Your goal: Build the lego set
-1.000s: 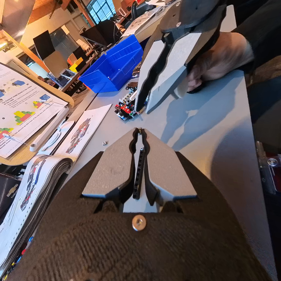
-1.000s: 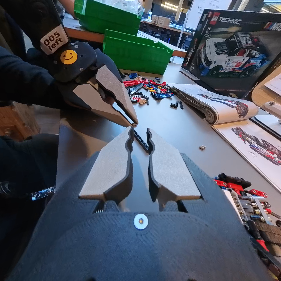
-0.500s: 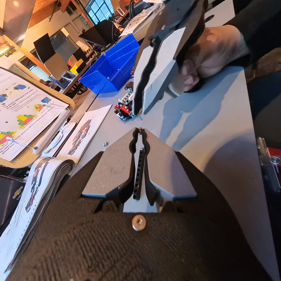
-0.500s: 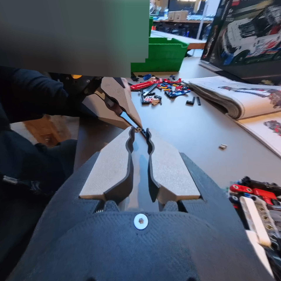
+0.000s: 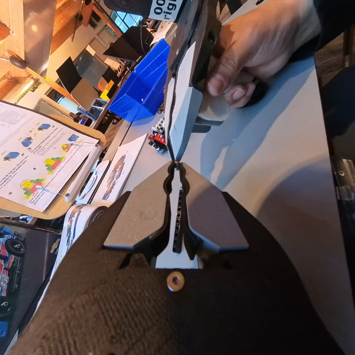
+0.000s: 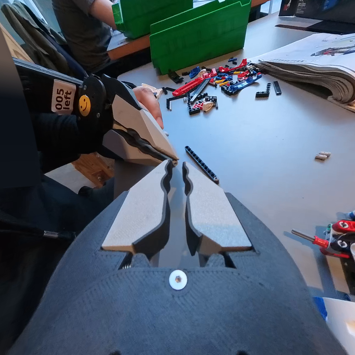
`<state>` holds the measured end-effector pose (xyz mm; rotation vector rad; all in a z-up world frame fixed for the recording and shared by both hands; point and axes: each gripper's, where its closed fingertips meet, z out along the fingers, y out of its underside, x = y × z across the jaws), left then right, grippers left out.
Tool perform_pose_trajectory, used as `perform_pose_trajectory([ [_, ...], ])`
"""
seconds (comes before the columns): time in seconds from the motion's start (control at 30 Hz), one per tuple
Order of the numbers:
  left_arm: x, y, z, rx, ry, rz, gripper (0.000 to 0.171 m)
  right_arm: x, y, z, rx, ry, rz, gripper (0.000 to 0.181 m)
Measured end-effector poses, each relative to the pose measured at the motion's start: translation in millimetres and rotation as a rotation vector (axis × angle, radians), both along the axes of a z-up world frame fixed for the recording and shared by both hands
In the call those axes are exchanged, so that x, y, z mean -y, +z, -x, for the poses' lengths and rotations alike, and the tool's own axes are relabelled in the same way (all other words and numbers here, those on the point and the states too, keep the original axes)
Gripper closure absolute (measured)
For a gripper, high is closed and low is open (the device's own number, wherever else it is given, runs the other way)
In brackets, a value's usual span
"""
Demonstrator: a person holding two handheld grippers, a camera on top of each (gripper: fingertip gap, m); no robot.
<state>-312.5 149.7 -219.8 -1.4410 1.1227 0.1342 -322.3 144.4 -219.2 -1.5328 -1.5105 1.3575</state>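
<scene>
Grey table (image 6: 269, 134) mostly bare, left hand-held gripper (image 6: 173, 160) pinching small grey pin (image 6: 174, 163), right hand-held gripper (image 6: 176, 165) parted.

A long black holed beam (image 6: 201, 162) lies flat on the grey table; a small grey pin (image 6: 174, 162) sits pinched at gripper tips beside it.
</scene>
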Motion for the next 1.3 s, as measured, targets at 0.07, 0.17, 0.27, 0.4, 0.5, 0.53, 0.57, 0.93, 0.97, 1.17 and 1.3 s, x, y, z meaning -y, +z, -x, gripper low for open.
perform_pose_trajectory([
  [0.07, 0.1, 0.0, -0.3, -0.002, 0.0, -0.002, 0.17, 0.5, -0.2, 0.0, 0.001, 0.004, 0.002, 0.176],
  [0.17, 0.0, 1.0, 0.1, 0.0, 0.004, -0.007, 0.17, 1.0, -1.3, 0.3, 0.011, 0.011, 0.023, 0.176],
  [0.27, 0.4, 1.6, -0.5, 0.0, 0.001, -0.012, 0.17, 2.1, -0.4, 0.1, 0.007, 0.02, 0.053, 0.177],
  [0.4, 1.3, 1.5, -2.1, -0.005, -0.007, -0.016, 0.17, 4.2, 1.0, -0.2, 0.003, 0.04, 0.107, 0.176],
  [0.5, 2.1, 2.1, -2.7, -0.005, -0.01, -0.021, 0.17, 6.4, 2.4, 0.2, -0.002, 0.058, 0.162, 0.176],
  [0.53, 2.2, 2.3, -2.7, -0.002, -0.011, -0.019, 0.17, 6.4, 2.5, 0.1, -0.002, 0.06, 0.17, 0.177],
  [0.57, 2.0, 2.2, -2.7, 0.0, -0.011, -0.016, 0.17, 6.1, 2.4, 0.1, -0.001, 0.059, 0.171, 0.177],
  [0.93, 1.7, 2.3, -2.9, 0.069, -0.02, 0.035, 0.17, 4.3, 2.1, 0.1, -0.001, 0.046, 0.166, 0.179],
  [0.97, 1.4, 2.1, -2.7, 0.069, -0.018, 0.033, 0.17, 3.9, 2.2, 0.0, -0.001, 0.045, 0.167, 0.179],
  [1.17, -0.2, 1.0, -2.6, 0.061, -0.01, 0.016, 0.162, -0.8, 3.4, -2.8, -0.011, 0.036, 0.176, 0.179],
  [1.3, -2.4, -0.3, -0.3, 0.046, 0.008, 0.007, 0.163, -3.2, 2.9, -5.1, -0.007, 0.039, 0.176, 0.179],
])
